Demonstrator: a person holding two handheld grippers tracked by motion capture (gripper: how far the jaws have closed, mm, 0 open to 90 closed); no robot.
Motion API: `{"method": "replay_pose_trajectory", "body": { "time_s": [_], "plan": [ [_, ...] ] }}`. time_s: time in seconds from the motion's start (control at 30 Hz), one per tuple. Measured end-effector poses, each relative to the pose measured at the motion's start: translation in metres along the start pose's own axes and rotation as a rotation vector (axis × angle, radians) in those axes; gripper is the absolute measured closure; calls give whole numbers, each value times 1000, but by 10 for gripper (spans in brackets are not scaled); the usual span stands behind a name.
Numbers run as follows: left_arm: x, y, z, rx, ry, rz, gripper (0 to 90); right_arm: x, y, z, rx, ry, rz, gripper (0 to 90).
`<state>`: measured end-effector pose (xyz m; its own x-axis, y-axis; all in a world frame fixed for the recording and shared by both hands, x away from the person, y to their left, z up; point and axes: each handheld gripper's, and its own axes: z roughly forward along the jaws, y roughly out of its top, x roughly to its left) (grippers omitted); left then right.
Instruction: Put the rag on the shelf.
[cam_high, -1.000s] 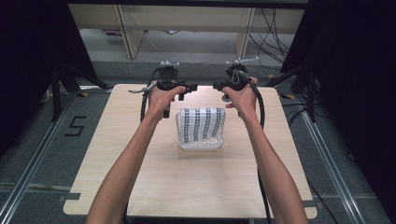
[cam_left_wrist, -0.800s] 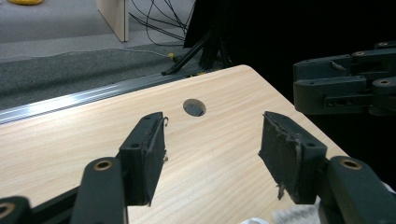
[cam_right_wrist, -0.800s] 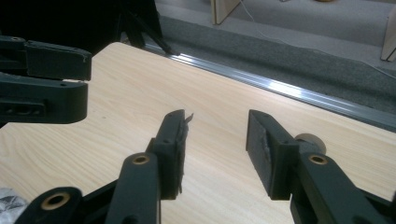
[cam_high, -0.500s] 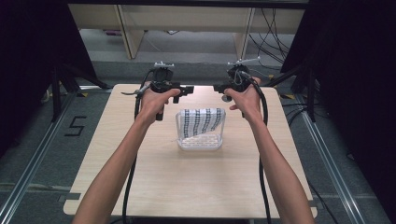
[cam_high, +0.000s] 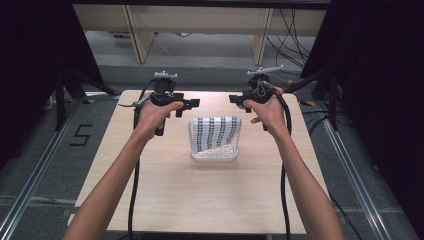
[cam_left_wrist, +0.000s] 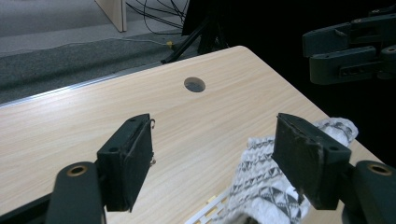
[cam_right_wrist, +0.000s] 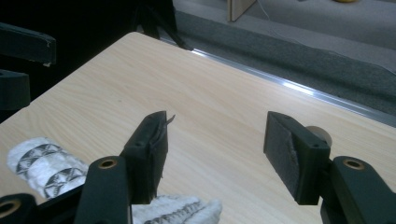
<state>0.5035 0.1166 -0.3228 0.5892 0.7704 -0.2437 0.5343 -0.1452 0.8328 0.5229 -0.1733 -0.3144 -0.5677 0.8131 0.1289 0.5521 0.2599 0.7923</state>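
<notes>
Pale wood-grain table (cam_high: 210, 200) fills my working area, bare across the whole near half where the forearms come in, which leaves me room to pull something down and spread it. Past that, near the middle, sits a white slotted basket (cam_high: 214, 152) with a patterned black-and-white cloth (cam_high: 216, 131) draped over its far wall and hanging into it; I judge the cloth is what I'm after, and it lies that way because it was simply dropped over the rim.

I hold the left gripper (cam_high: 184, 104) just beyond the basket's left corner, pointing inward, its jaws spread wide with nothing between them; in the left gripper view (cam_left_wrist: 215, 149) the cloth's (cam_left_wrist: 266, 182) bunched edge sits low, beside the right-hand jaw. The right gripper (cam_high: 239, 100) mirrors it at the other corner, jaws likewise parted and empty, and the right gripper view (cam_right_wrist: 215, 149) shows cloth (cam_right_wrist: 42, 163) folds below and left of its jaws. I keep both hovering off the fabric, one per corner, so each can take an end. Farther back are a cable hole (cam_left_wrist: 194, 84), then grey floor and wooden furniture legs (cam_high: 135, 30)
</notes>
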Motion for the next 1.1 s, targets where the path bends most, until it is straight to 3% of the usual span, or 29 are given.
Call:
{"method": "replay_pose_trajectory", "body": {
  "time_s": [0.5,0.63,0.73,0.83,0.9,0.93,1.1],
  "plan": [
    [-10,-14,-24,25,-23,52,252,24,-3,-10,-10,64,-53,386],
    [-13,-17,-30,2,-46,41,244,27,-4,-13,-13,75,-57,379],
    [-16,-21,-36,-6,-58,51,244,29,-5,-15,-28,85,-62,378],
    [-17,-23,-42,6,-39,74,243,30,-7,-18,-26,88,-56,376],
    [-18,-25,-45,-1,-52,66,243,29,-8,-21,-31,85,-82,372],
    [-19,-26,-46,-3,-49,65,242,31,-9,-23,-36,91,-58,372],
    [-25,-32,-54,-12,-67,81,240,34,-12,-30,-36,96,-76,370]
  ]
}}
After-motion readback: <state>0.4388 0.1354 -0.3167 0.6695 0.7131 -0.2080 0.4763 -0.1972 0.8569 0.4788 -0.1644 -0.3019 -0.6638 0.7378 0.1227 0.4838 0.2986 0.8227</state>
